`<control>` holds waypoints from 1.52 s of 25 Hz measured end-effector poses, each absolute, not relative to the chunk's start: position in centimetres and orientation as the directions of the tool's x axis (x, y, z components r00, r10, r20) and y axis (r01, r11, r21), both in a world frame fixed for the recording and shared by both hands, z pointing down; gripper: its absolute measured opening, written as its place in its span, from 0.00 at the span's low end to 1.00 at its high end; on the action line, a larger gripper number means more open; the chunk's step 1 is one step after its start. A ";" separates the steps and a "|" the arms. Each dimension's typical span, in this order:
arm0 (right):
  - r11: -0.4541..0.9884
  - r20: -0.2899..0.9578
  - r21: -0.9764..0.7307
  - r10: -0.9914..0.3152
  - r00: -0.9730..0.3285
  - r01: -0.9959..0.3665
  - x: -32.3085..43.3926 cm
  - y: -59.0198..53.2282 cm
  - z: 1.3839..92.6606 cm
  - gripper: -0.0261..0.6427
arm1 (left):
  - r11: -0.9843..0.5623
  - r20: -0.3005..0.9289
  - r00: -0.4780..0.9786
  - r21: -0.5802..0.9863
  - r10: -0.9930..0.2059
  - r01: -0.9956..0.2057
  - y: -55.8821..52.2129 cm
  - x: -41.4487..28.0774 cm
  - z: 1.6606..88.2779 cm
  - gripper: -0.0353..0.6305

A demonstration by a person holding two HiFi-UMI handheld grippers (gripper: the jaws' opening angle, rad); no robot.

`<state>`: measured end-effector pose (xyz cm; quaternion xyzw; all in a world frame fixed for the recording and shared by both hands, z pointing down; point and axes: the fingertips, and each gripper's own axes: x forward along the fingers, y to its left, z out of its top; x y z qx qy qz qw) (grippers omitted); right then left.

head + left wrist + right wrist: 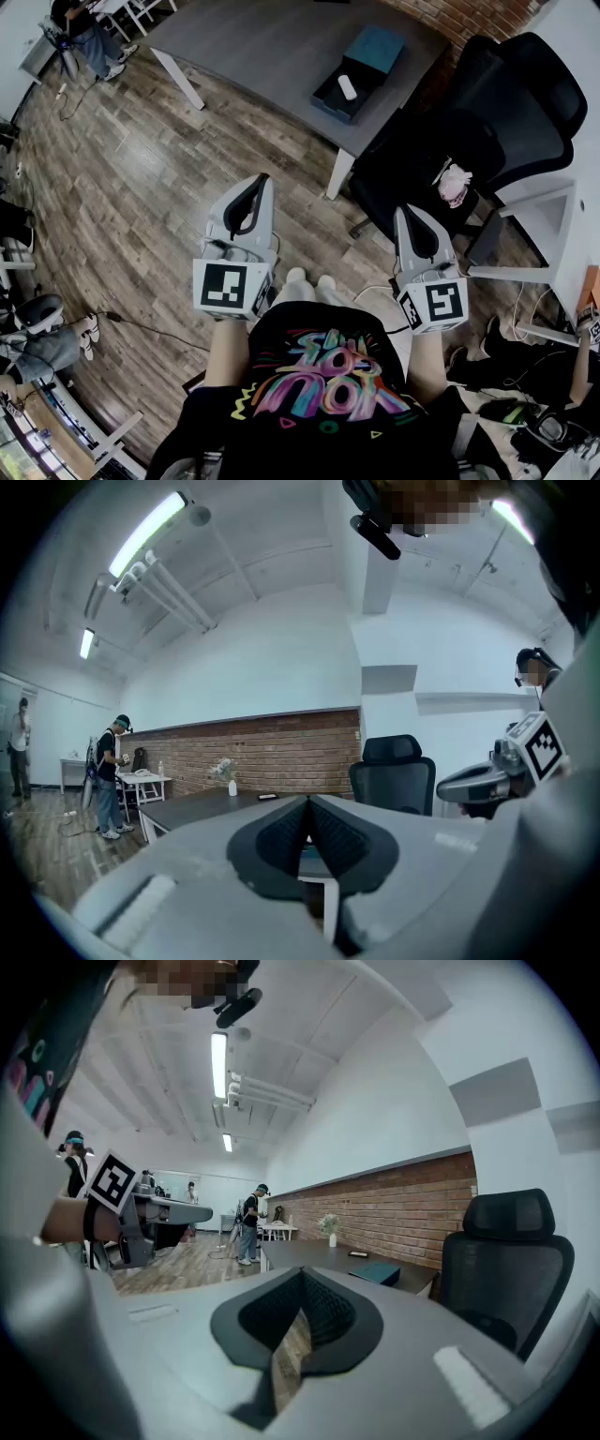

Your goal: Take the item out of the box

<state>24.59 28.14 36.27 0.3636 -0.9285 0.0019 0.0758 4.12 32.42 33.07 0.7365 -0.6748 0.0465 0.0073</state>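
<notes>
A dark blue open box (345, 92) lies on the grey table (272, 47) far ahead, with a white oblong item (347, 86) inside it and a teal lid (377, 45) beside it. In the right gripper view the teal box (375, 1272) shows on the table's near end. My left gripper (262, 180) and right gripper (406, 212) are held side by side in front of my chest, above the wooden floor and well short of the table. Both have their jaws pressed together with nothing between them, as seen at the left gripper (307, 802) and right gripper (300, 1272) tips.
A black office chair (506, 103) with a pink object (456, 183) on its seat stands right of the table. A white desk (548, 220) is at the far right. Cables (141, 323) trail on the floor. A person (89, 37) stands at the far left.
</notes>
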 end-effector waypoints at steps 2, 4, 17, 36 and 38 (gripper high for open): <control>0.728 0.138 0.052 -0.683 -0.717 -0.683 25.2 28.0 36.1 0.04 | -0.087 0.084 0.083 -0.043 -0.993 -0.995 32.4 4.8 33.2 0.06; 0.721 0.136 0.053 -0.690 -0.711 -0.691 25.8 27.9 36.0 0.04 | -0.091 0.086 0.087 -0.041 -0.992 -0.995 32.3 5.4 33.2 0.06; 0.764 0.140 0.045 -0.643 -0.753 -0.644 25.4 28.5 37.2 0.04 | -0.054 0.087 0.050 -0.042 -0.995 -0.998 33.0 5.6 34.4 0.06; 0.770 0.205 0.000 -0.624 -0.754 -0.638 14.2 17.8 38.9 0.04 | -0.051 0.116 0.048 -0.023 -0.992 -0.998 21.7 -6.2 35.3 0.06; 0.765 0.198 0.006 -0.632 -0.749 -0.644 12.6 15.6 38.3 0.04 | -0.061 0.111 0.058 -0.027 -0.992 -0.998 19.4 -8.0 34.8 0.06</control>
